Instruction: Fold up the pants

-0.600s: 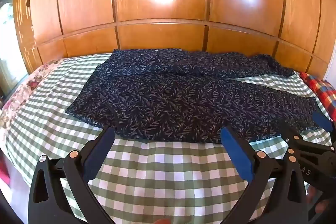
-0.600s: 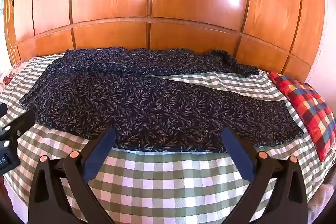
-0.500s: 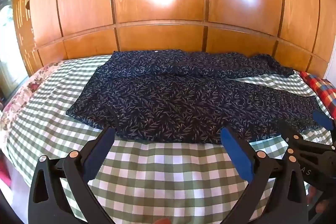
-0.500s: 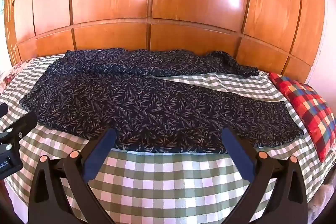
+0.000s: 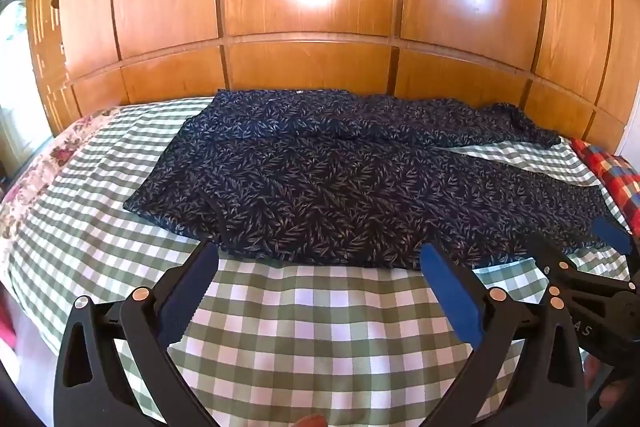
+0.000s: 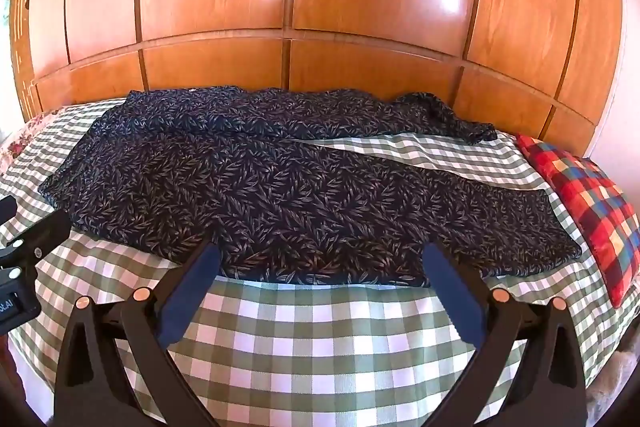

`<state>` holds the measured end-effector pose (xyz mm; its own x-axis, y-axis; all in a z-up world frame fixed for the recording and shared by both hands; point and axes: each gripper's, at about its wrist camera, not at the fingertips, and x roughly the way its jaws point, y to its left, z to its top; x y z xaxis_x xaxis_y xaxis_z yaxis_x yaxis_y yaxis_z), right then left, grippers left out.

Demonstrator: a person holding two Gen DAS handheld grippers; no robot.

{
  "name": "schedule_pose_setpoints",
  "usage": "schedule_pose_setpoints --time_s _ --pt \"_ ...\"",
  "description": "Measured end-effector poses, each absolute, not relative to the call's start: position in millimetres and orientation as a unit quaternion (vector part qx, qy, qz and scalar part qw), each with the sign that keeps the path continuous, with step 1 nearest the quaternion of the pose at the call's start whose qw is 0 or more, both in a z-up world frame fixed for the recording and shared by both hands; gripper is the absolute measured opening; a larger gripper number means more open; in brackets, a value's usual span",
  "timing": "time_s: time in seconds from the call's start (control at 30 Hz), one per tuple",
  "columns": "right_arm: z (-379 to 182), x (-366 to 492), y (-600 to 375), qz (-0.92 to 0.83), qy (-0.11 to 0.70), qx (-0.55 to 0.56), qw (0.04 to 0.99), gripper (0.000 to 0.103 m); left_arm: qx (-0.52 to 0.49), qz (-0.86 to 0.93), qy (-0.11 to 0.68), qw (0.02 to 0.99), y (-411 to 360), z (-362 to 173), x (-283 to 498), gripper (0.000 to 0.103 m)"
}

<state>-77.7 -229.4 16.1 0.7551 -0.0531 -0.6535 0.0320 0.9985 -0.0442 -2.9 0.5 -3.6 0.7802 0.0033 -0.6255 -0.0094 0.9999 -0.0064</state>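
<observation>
Pants look thin and floppy, best pinched at the hem beside the pillow; left gripper and right gripper both gape, holding nothing.

One pants, one plaid pillow, two grippers

A green-and-white checked bedsheet covers the bed from edge to edge. Behind the bed stands a glossy orange-brown wooden panelled wall, split by dark vertical seams and one horizontal rail, with bright patches of light reflected on it. A red, blue and yellow plaid pillow lies on the sheet at the right end. A floral-print cloth edges the left end.
</observation>
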Motion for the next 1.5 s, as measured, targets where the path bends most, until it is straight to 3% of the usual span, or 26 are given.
schedule_pose_setpoints --time_s 1.5 --pt "-6.8 -78.9 -238.3 -0.014 0.378 0.001 0.926 0.101 0.030 0.015 0.333 0.942 -11.6 -8.0 -6.8 0.100"
